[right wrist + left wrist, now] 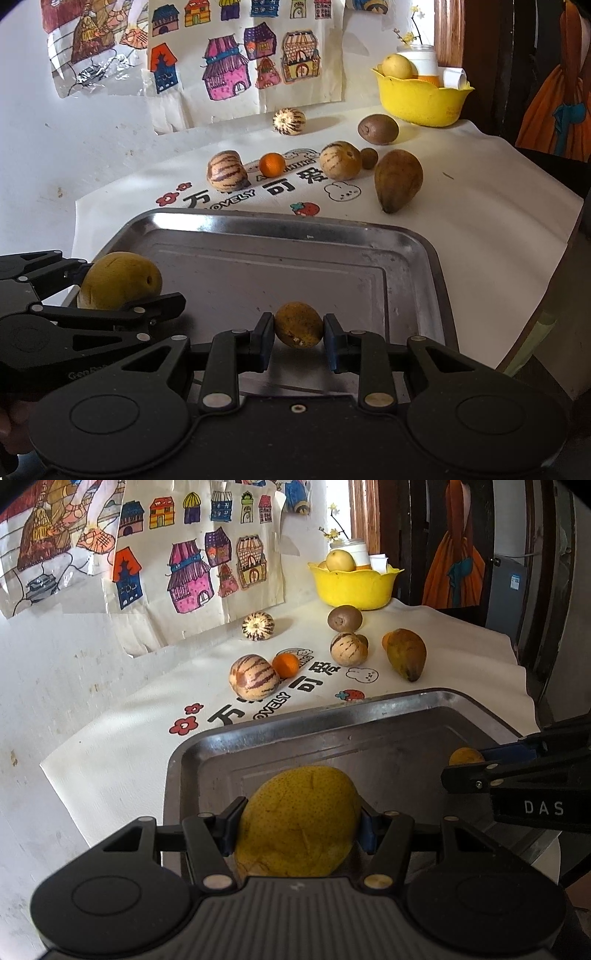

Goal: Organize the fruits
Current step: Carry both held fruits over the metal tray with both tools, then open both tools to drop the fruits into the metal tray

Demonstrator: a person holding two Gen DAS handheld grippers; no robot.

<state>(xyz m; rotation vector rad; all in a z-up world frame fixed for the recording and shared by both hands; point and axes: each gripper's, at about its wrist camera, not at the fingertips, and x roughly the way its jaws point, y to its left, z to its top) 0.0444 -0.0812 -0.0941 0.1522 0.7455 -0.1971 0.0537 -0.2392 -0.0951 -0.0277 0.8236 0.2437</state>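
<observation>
My left gripper point(295, 823) is shut on a large yellow pear point(299, 821), held over the near left part of the metal tray point(332, 709). From the right wrist view the same pear point(120, 280) and left gripper point(122, 286) show at the tray's point(406, 236) left edge. A small yellow-brown fruit point(298, 324) sits between the pads of my right gripper point(298, 332), which is shut on it above the tray's near side. That small fruit point(466, 756) and the right gripper point(469, 766) appear at the right in the left wrist view.
On the white printed cloth point(461, 221) beyond the tray lie three striped melons point(225, 170), a small orange point(272, 164), a brown mango point(398, 179), a brown round fruit point(377, 128) and a small brown one point(368, 158). A yellow bowl point(421, 99) with fruit stands back right. Drawings hang on the wall.
</observation>
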